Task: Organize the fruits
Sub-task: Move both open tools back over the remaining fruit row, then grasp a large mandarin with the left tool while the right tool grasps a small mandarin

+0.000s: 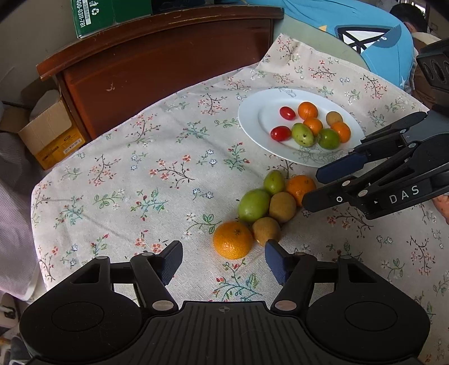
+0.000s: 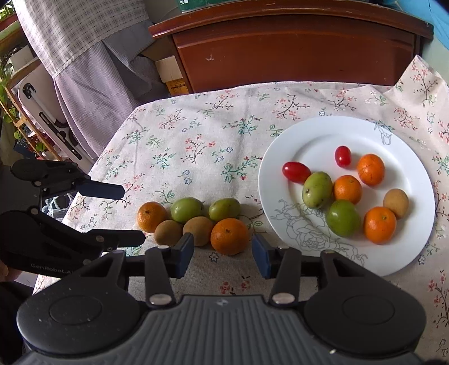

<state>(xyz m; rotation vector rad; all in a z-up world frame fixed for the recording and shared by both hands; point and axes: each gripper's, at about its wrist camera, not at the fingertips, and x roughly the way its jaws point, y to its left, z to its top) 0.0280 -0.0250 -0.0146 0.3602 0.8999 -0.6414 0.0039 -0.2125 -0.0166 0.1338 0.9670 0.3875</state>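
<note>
Looking down on a floral tablecloth (image 2: 196, 134), from left to right. Far left: a hanging checked cloth (image 2: 84, 42) and the table's left edge, with a wide bare stretch of cloth beyond the fruit up to a brown wooden cabinet (image 2: 294, 56) at the far edge.

Left gripper (image 1: 223, 259) with jaws apart, holding nothing, one orange (image 1: 233, 240) just ahead between the pads; "GenRobot.AI" readable on its body in the right wrist view.

Middle: six loose fruits (image 2: 193, 221) in a tight cluster whose long axis runs left to right along the near edge.

Right gripper (image 2: 223, 254) partly open and empty, an orange (image 2: 229, 236) just ahead of its pads; "DAS" printed on its side.

Right: a white plate (image 2: 291, 146) holding eight fruits, near the loose cluster.

Far off, a green box (image 1: 92, 16) marked "400-0311-781".
</note>
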